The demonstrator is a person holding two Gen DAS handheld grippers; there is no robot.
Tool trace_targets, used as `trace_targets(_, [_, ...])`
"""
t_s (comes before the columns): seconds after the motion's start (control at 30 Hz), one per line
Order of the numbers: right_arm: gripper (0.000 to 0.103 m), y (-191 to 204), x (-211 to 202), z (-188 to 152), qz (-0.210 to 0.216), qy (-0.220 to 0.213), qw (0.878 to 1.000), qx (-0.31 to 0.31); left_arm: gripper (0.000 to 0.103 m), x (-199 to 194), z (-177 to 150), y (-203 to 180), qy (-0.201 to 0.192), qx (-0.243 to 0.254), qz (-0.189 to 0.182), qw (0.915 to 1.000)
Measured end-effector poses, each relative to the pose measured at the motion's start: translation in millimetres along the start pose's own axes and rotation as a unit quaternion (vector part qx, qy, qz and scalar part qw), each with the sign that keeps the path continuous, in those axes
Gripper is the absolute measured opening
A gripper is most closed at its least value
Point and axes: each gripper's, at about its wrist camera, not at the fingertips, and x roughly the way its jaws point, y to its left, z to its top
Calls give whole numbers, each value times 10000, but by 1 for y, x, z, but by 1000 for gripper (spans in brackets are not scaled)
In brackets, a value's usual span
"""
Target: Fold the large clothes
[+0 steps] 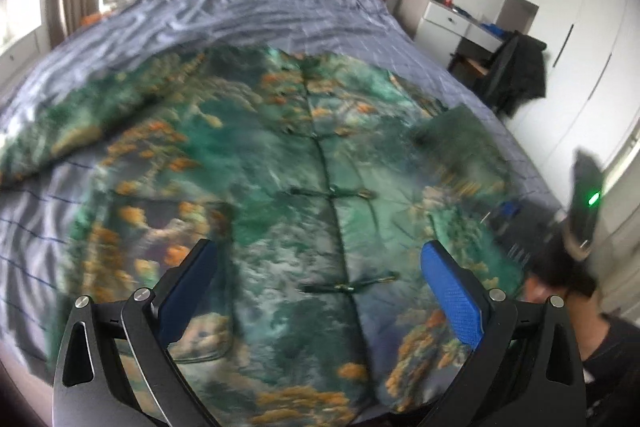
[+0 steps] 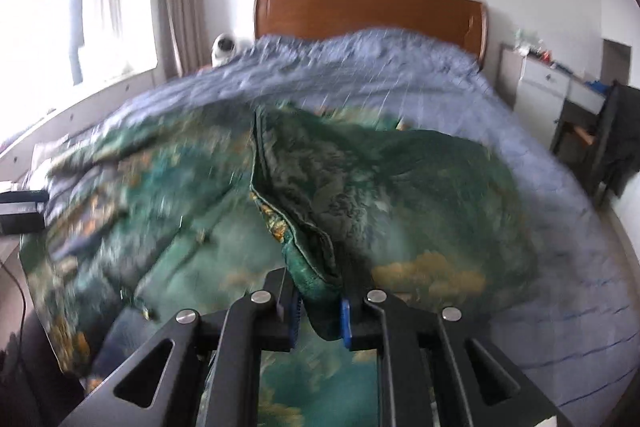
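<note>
A large green jacket (image 1: 280, 155) with an orange and teal print and knot buttons down its middle lies spread on the bed. My left gripper (image 1: 316, 291) is open and empty, hovering above the jacket's lower part. My right gripper (image 2: 318, 311) is shut on a bunched edge of the jacket (image 2: 312, 251) and holds it lifted, so the right side folds over the body. The right gripper also shows in the left wrist view (image 1: 584, 203) at the far right, blurred.
The bed has a blue-grey checked cover (image 1: 248, 7) and a wooden headboard (image 2: 368, 11). A white nightstand (image 2: 548, 87) and a chair with dark clothes (image 1: 516, 71) stand to the right. A window (image 2: 60, 19) is at left. A white round device (image 2: 222, 47) sits beside the headboard.
</note>
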Motion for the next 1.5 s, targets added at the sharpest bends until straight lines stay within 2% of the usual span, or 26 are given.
trace_targets(0.03, [27,3,7,-7,139,218,9997,25,101,7,1,-2,101,-56,-149,9998])
trace_targets(0.07, [42,3,13,-17,356,484,9981,124,101,11,2,-3,151,-83,-235,9996])
trace_targets(0.1, [52,3,14,-23,554,630,9962,232,101,17,3,-6,227,-123,-361,9990])
trace_targets(0.23, [58,5,-15,-36,822,546,9950,146,101,39,11,-24,597,-217,-985,9931])
trace_targets(0.33, [59,-4,-51,-43,882,390,9952,134,101,64,16,-54,976,-113,-1692,9807])
trace_targets(0.4, [60,-9,-68,-45,778,314,9963,183,100,80,17,-70,1073,-27,-1795,9779])
trace_targets(0.5, [60,-25,-93,-51,694,192,9965,414,95,114,20,-94,1361,52,-1796,9743])
trace_targets(0.57, [60,-30,-103,-51,686,112,9961,544,84,136,21,-104,1648,-46,-1751,9706])
trace_targets(0.6, [60,-31,-108,-51,694,43,9957,607,82,145,22,-108,1747,-127,-1697,9698])
trace_targets(0.7, [60,-31,-117,-53,680,-91,9957,617,69,150,25,-115,1732,-193,-1420,9744])
trace_targets(0.73, [60,-29,-119,-53,664,-125,9959,600,54,150,27,-117,1728,-171,-1273,9765])
trace_targets(0.77, [60,-28,-120,-53,658,-151,9960,584,29,152,29,-118,1725,-162,-1161,9780])
trace_targets(0.8, [60,-30,-123,-54,651,-166,9961,574,18,152,30,-117,1730,-203,-1081,9788])
trace_targets(0.83, [60,-29,-124,-55,633,-187,9963,556,6,152,33,-112,1800,-414,-1254,9748])
trace_targets(0.9, [60,-29,-126,-56,623,-217,9963,548,6,146,39,-108,1800,-576,-1318,9731])
trace_targets(1.07, [60,-37,-133,-55,473,-296,9965,624,5,112,61,-109,1566,-274,-1484,9761])
trace_targets(1.13, [60,-45,-137,-52,380,-341,9962,703,5,103,85,-108,1337,-72,-1467,9801])
trace_targets(1.2, [60,-54,-138,-49,280,-366,9963,726,5,105,120,-102,1067,35,-1314,9856])
trace_targets(1.33, [60,-73,-131,-36,-20,-341,9972,672,5,119,172,-75,788,1,-1044,9914])
trace_targets(1.43, [60,-88,-125,-20,-225,-375,9969,650,5,140,194,-45,689,-162,-742,9947])
trace_targets(1.5, [60,-96,-120,-10,-314,-379,9968,634,5,151,196,-19,706,-330,-485,9958])
